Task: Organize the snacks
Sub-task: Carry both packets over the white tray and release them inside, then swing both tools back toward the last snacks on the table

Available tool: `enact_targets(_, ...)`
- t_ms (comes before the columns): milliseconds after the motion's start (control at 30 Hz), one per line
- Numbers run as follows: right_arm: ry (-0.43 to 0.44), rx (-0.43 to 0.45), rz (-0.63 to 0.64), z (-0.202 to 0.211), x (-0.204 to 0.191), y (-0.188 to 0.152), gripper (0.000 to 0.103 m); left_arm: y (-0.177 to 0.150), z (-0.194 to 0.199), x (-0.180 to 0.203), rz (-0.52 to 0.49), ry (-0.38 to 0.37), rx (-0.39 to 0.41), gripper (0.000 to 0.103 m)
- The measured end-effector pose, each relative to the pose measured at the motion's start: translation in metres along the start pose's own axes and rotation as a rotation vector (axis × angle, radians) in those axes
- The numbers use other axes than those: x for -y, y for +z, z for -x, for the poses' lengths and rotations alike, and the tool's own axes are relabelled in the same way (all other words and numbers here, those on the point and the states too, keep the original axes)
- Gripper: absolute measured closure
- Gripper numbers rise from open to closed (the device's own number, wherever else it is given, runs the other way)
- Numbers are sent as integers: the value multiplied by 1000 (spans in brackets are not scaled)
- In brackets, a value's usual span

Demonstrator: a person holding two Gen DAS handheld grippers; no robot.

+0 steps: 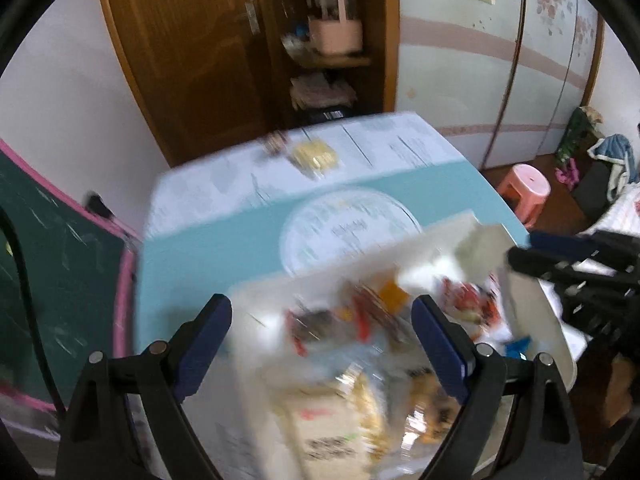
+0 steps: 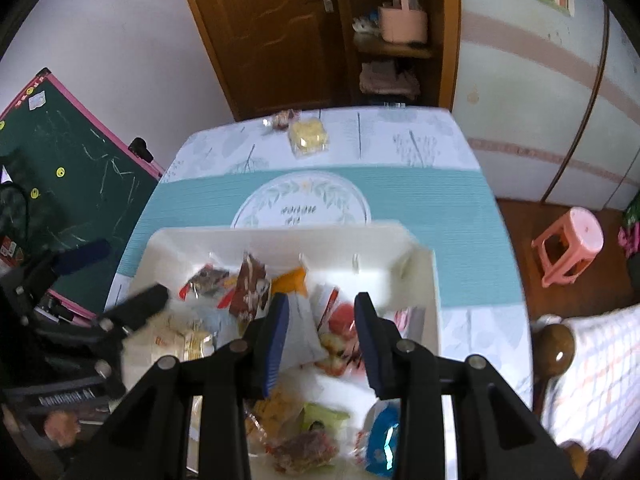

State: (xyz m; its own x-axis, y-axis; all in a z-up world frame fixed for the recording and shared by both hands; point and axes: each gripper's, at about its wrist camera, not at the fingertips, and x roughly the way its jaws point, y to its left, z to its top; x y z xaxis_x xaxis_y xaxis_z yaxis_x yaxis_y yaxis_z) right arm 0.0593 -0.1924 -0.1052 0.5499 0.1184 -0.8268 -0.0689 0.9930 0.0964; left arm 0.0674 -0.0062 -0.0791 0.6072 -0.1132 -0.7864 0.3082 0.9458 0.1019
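- Behind the desk (image 2: 460, 240) stands a brown wooden door (image 2: 264, 32) and beside it an open shelf (image 2: 396, 52) with a pink basket (image 2: 402, 20) on it.
- A teal and white cloth covers the desk, with a round leaf pattern (image 2: 300, 204) in its middle.
- On the near part of the desk sits a white bin (image 2: 280, 240), and it holds many wrapped snacks (image 2: 248, 288) in a loose pile.
- Two more snacks lie at the far edge of the desk, well apart from the bin: a yellow packet (image 2: 309, 136) and just beside it a small dark packet (image 2: 282, 118).
- The left tongs (image 1: 322, 340) hang over the bin with the fingers spread wide; the picture is blurred, and no snack sits between the pads.
- The right tongs (image 2: 322, 336) point down into the bin with a moderate gap between the fingers. A white wrapper (image 2: 302, 332) lies in this gap, but I cannot tell if the pads press on it.
- At the left side a green chalkboard (image 2: 72, 172) with a pink frame leans near the desk.
- A pink stool (image 2: 568, 244) stands on the wooden floor at the right.
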Motion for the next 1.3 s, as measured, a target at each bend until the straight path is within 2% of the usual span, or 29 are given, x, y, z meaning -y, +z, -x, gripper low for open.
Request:
enact_targets(200,-12,107,89,37,-2,62,67,56,37,-41,-42,83,111,12)
enact_targets(333,-49,155,150,53,-4,114,52,105,51,-64,-104,107,164,12)
enact_targets(500,-103,179,183,58,-7,189,47,161,42,-87,-192,145,182,12)
enact_targets(633,-122,188,216,53,-14,241,47,201,29,-105,-208,183,184,12)
enact_targets(733,-149,202,238,42,-20,271,42,230,16,-112,-273,255,222,12)
enact_targets(800,-147,200,227,25,-20,294,41,248,3,-113,-329,317,244,12)
enact_targets(867,-140,190,208,5,-18,313,41,263,-14,-114,-354,339,237,12)
enact_targets(1033,-94,90,176,-81,-7,339,41,285,-92,-124,-369,270,131,12)
enact_targets(1167,-40,-15,182,-157,-3,324,40,277,-157,-127,-392,180,30,12)
enact_targets(1300,45,-133,205,-226,-10,290,41,263,-203,-125,-398,131,-14,12)
